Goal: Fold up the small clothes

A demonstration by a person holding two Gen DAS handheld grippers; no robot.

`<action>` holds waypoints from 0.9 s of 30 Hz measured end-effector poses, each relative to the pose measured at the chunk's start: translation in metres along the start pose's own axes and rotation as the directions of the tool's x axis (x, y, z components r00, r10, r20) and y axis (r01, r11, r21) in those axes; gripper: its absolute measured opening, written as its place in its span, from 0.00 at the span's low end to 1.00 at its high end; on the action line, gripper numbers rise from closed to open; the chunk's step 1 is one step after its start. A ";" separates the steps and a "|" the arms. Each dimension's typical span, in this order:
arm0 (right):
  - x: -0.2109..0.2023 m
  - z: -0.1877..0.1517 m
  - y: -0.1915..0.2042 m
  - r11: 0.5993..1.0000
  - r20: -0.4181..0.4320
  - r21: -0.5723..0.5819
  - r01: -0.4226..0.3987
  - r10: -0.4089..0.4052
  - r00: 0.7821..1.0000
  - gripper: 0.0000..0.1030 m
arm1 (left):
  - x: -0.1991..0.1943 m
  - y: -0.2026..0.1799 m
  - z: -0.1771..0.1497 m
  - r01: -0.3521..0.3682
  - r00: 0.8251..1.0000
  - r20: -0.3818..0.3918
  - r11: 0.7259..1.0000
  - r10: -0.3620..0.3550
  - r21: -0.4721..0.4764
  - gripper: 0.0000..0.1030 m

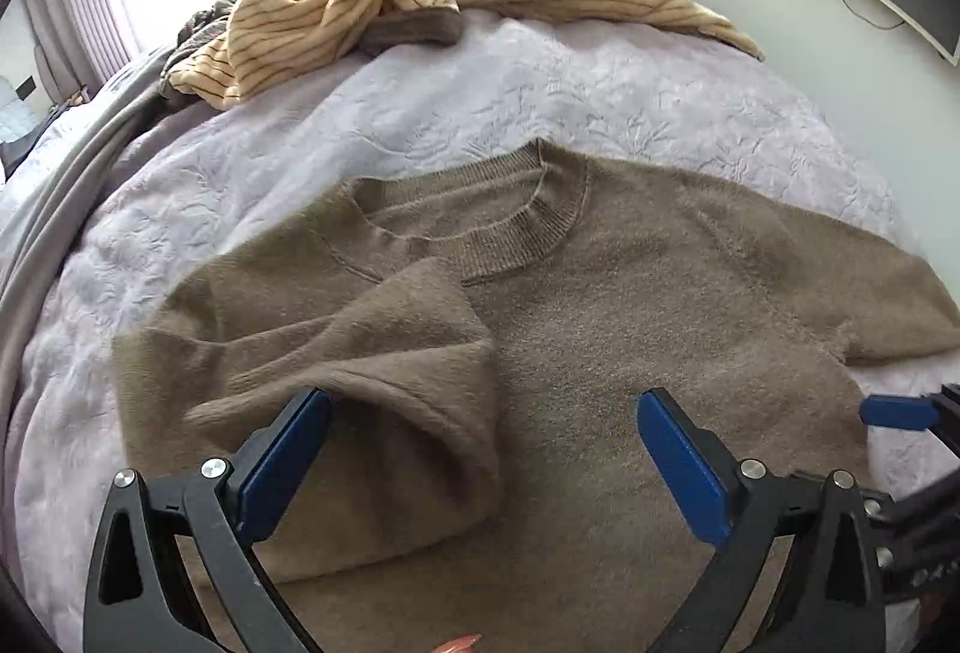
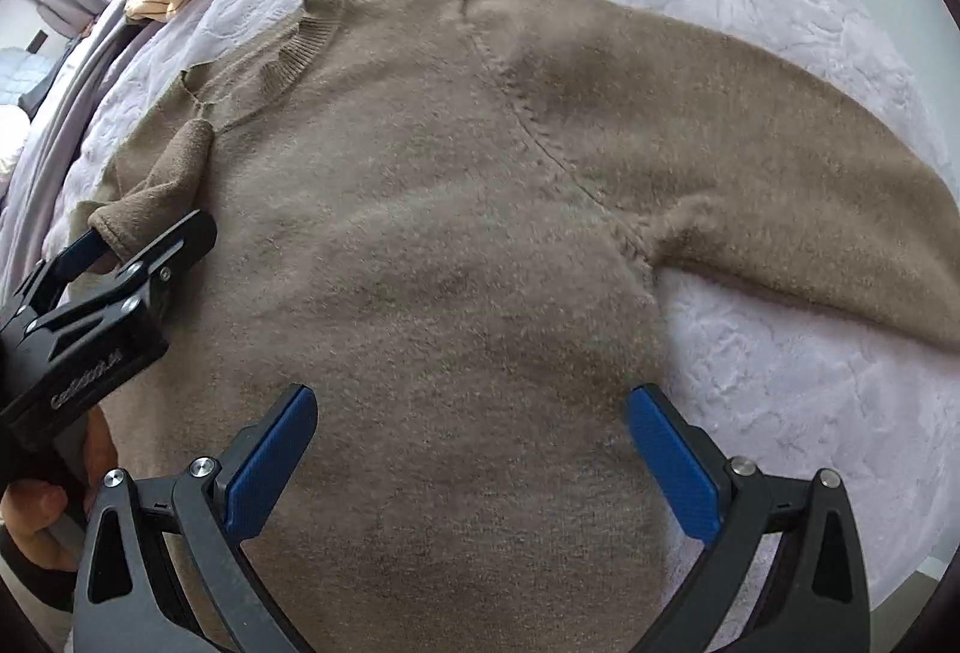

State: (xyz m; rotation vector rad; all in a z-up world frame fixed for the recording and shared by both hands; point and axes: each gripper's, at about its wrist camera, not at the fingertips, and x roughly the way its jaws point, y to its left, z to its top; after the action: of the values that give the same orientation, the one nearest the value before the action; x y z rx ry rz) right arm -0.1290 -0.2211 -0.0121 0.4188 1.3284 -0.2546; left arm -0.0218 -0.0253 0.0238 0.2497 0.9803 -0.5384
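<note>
Two grippers, one sweater, so here's how it sits: the brown sweater (image 1: 600, 329) is laid flat, front up, on the pale quilted bedcover (image 1: 480, 83), collar at the far side and hem toward you. Your left gripper (image 1: 483, 401) has its jaws spread wide and isn't clamping anything; the folded-in left sleeve (image 1: 372, 341) already lies across the chest, its cuff just beside the left finger. Your right gripper (image 2: 473, 395) is spread wide too, hanging over the body panel with nothing in it. Of the two sleeves, only the right sleeve (image 2: 750, 161) is left to do, I'd say. It runs long from the shoulder seam out to the right and a bit toward you, and its cuff is past the edge of the view. That puts it on the right gripper's side, well away from the left one. Only one other garment is around, a striped yellow knit (image 1: 360, 11) bunched up at the far end of the bed.
</note>
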 end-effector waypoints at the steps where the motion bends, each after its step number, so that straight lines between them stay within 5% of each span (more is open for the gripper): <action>1: -0.004 0.005 0.009 0.999 0.026 -0.037 -0.003 0.004 1.000 1.00 | -0.011 0.009 -0.001 -0.006 1.000 0.018 1.000 0.006 -0.010 0.99; 5: -0.016 0.025 0.064 0.968 0.123 -0.249 -0.002 0.033 0.992 1.00 | -0.039 0.066 -0.003 -0.117 0.991 0.053 0.989 0.122 -0.094 0.99; 8: -0.007 0.030 0.127 0.877 0.183 -0.474 0.077 0.013 0.983 1.00 | -0.033 0.118 -0.015 -0.276 0.961 -0.019 0.948 0.277 -0.161 0.99; 11: 0.017 0.018 0.191 0.688 0.266 -0.690 0.225 -0.047 0.963 1.00 | -0.019 0.159 -0.028 -0.351 0.936 -0.084 0.910 0.341 -0.220 0.99; 14: 0.056 0.010 0.237 0.482 0.397 -0.773 0.412 -0.139 0.907 0.88 | -0.001 0.183 -0.038 -0.381 0.924 -0.141 0.889 0.355 -0.255 0.99; 15: 0.066 0.011 0.243 0.441 0.420 -0.778 0.447 -0.163 0.893 0.67 | 0.006 0.187 -0.041 -0.389 0.920 -0.156 0.883 0.359 -0.262 0.99; 16: 0.076 0.016 0.246 0.420 0.424 -0.781 0.462 -0.186 0.886 0.21 | 0.013 0.189 -0.043 -0.399 0.915 -0.172 0.878 0.364 -0.263 0.99; 17: 0.082 0.025 0.243 0.456 0.389 -0.775 0.438 -0.202 0.899 0.07 | 0.018 0.192 -0.046 -0.407 0.911 -0.188 0.873 0.367 -0.267 0.99; 18: 0.078 0.036 0.236 0.534 0.362 -0.742 0.405 -0.190 0.913 0.11 | 0.022 0.193 -0.048 -0.408 0.910 -0.196 0.871 0.365 -0.273 0.99; 20: 0.053 0.060 0.200 0.757 0.307 -0.596 0.268 -0.094 0.947 0.11 | 0.024 0.195 -0.051 -0.409 0.910 -0.193 0.869 0.367 -0.277 0.99; 21: 0.041 0.074 0.170 0.874 0.267 -0.468 0.135 -0.006 0.964 0.11 | 0.024 0.194 -0.051 -0.406 0.912 -0.188 0.872 0.365 -0.274 0.99; 22: 0.037 0.083 0.145 0.935 0.238 -0.355 0.015 0.075 0.968 0.11 | 0.024 0.193 -0.050 -0.402 0.913 -0.185 0.875 0.363 -0.270 0.99; 24: 0.042 0.092 0.091 0.977 0.188 -0.090 -0.195 0.209 0.960 0.17 | 0.026 0.194 -0.049 -0.400 0.914 -0.191 0.878 0.359 -0.262 0.99; 26: 0.058 0.089 0.046 0.924 0.146 0.122 -0.363 0.346 0.927 0.22 | 0.026 0.196 -0.047 -0.388 0.918 -0.196 0.882 0.345 -0.268 0.99; 27: 0.065 0.086 0.029 0.892 0.134 0.201 -0.404 0.383 0.914 0.37 | 0.026 0.199 -0.045 -0.382 0.921 -0.198 0.883 0.337 -0.274 0.99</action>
State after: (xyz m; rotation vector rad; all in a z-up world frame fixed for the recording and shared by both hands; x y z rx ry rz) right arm -0.0262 -0.2284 -0.0556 0.8488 1.0989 -0.0815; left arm 0.0643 0.1534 -0.0303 0.1858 1.1128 -0.0203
